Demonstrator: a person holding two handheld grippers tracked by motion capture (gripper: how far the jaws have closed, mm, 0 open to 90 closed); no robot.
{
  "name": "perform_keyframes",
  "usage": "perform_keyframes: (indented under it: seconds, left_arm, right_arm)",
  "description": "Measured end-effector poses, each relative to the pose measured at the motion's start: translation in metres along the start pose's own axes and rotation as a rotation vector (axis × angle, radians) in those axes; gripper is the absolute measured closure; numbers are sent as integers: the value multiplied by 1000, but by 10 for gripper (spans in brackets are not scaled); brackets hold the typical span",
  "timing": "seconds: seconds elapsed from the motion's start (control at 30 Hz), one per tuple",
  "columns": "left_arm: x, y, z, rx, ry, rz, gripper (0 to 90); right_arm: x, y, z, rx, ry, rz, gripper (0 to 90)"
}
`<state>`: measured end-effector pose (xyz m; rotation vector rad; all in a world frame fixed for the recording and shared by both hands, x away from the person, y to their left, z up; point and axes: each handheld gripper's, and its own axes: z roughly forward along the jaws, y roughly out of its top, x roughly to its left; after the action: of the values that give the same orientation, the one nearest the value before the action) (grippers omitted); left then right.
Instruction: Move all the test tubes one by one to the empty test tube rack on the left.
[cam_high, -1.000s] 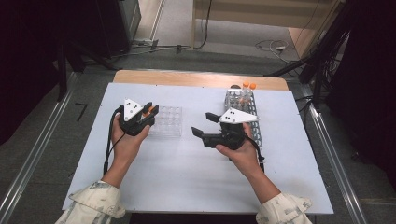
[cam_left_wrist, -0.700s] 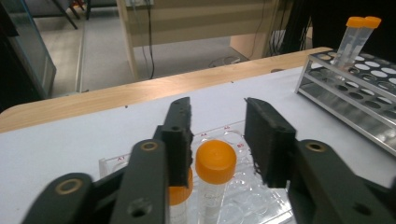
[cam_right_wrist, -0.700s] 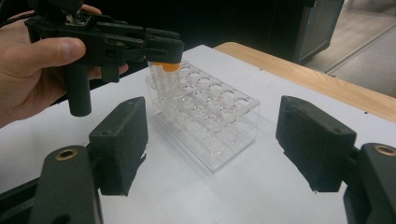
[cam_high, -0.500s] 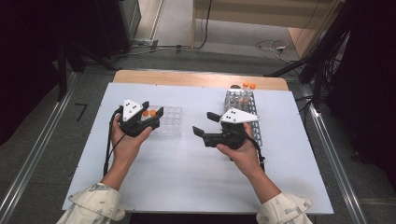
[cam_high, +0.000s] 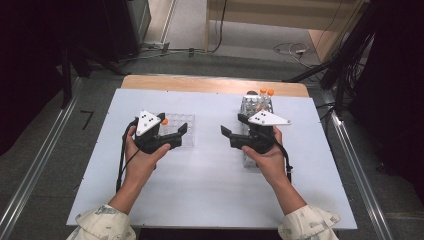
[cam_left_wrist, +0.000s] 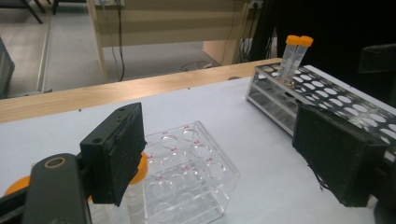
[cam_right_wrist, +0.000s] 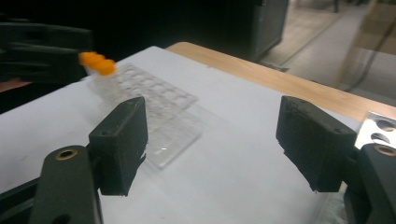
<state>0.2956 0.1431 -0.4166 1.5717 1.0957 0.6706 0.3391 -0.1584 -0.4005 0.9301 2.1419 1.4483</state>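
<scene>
The left tongs (cam_high: 176, 134) have just been opening and now stand spread, nothing pinched, over the clear rack (cam_high: 181, 131) left of the bench's middle. An orange-capped tube (cam_left_wrist: 133, 186) stands in that rack just beside one jaw. The right tongs (cam_high: 234, 131) are spread and empty, in front of the metal rack (cam_high: 255, 105) near the bench's far right edge, where two orange-capped tubes (cam_high: 266, 93) stand at its far end.

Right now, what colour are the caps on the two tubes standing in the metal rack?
Orange. The caps on the tubes in the metal rack show best in the left gripper view.
</scene>
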Motion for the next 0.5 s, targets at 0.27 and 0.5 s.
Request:
perform_keyframes:
  seconds: [0.27, 0.5]
  left_arm:
    - [-7, -8, -5, 0, -30, -3, 142]
    - [-9, -13, -7, 8, -42, -10, 142]
  right_arm:
    - [-38, -4, -9, -10, -152, 70, 213]
    - [-69, -8, -12, -6, -296, 105, 185]
